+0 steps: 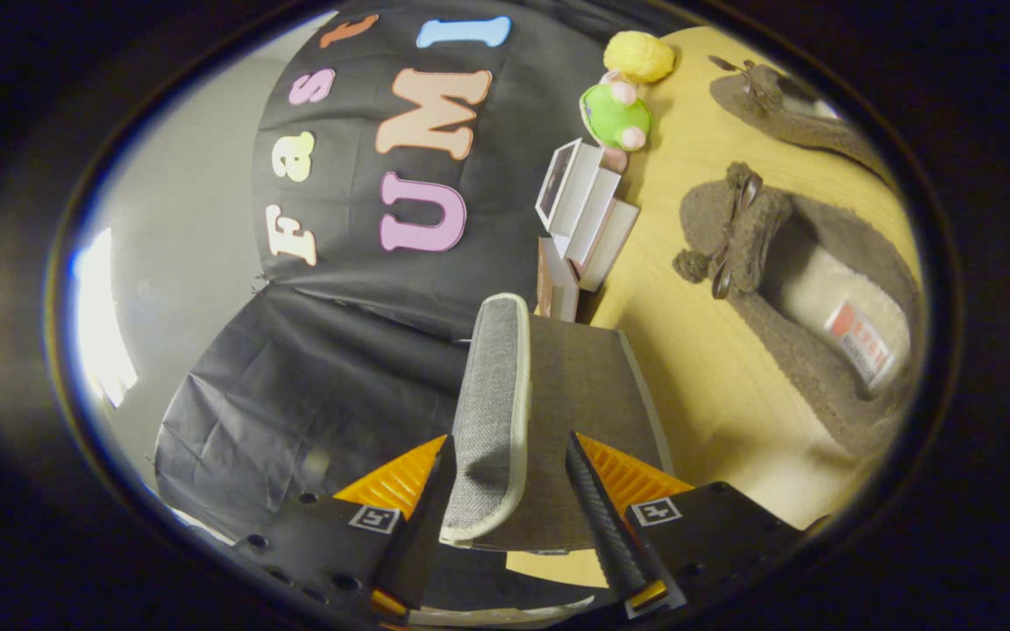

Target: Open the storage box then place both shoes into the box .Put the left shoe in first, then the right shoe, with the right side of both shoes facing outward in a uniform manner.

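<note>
The camera is rolled well onto its side, so the wooden table [715,377] runs up one side of the scene and the booth's black cloth wall fills the other.

The gripper [505,517] is partly open, its two fingers standing a moderate gap apart. Between them sits the grey fabric lid [492,412] of the storage box [584,394], seen edge-on with its pale trim. One finger lies right against the lid's outer face; the other finger is off the lid, over the dark inner panel of the box. Whether both fingers actually press on the lid cannot be told.

The box stands just ahead of the fingers, at the table's edge nearest the cloth wall. Beyond it, along the same edge, leans a small stack of white cards or booklets [584,219], and further on sit a green plush toy [615,118] and a yellow plush toy [638,55].

Out on the table, well apart from the fingers, lie the two fuzzy brown shoes. The nearer shoe [807,298] shows its pale lining, a label and a bow. The farther shoe [785,109] lies beyond it, near the table's far corner.
</note>
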`<state>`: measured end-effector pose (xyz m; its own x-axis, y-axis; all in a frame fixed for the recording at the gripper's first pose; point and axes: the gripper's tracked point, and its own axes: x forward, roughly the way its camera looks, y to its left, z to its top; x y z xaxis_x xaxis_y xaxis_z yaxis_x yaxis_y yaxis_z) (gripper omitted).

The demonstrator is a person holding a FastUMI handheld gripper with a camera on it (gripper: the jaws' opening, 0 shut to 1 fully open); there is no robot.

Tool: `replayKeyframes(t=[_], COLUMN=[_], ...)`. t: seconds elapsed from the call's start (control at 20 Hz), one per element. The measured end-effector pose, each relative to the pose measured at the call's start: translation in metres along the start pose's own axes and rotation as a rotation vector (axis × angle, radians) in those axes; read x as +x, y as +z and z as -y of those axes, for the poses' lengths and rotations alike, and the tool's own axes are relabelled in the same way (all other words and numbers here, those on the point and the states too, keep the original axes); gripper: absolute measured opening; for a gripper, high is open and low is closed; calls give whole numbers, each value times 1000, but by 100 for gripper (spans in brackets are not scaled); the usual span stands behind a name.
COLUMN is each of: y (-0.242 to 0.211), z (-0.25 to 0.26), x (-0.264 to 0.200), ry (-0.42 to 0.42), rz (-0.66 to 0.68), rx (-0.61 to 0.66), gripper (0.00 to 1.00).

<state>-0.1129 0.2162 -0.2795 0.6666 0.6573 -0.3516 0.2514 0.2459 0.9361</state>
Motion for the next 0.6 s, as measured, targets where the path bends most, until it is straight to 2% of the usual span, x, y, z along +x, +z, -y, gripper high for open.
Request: replayKeyframes(t=[0.1,0.35,0.6], y=[-3,-4,-6], z=[-9,-9,-12], x=[2,4,6], ry=[28,37,86], rz=[-17,-64,-101], rx=[28,74,214], gripper=[72,47,47])
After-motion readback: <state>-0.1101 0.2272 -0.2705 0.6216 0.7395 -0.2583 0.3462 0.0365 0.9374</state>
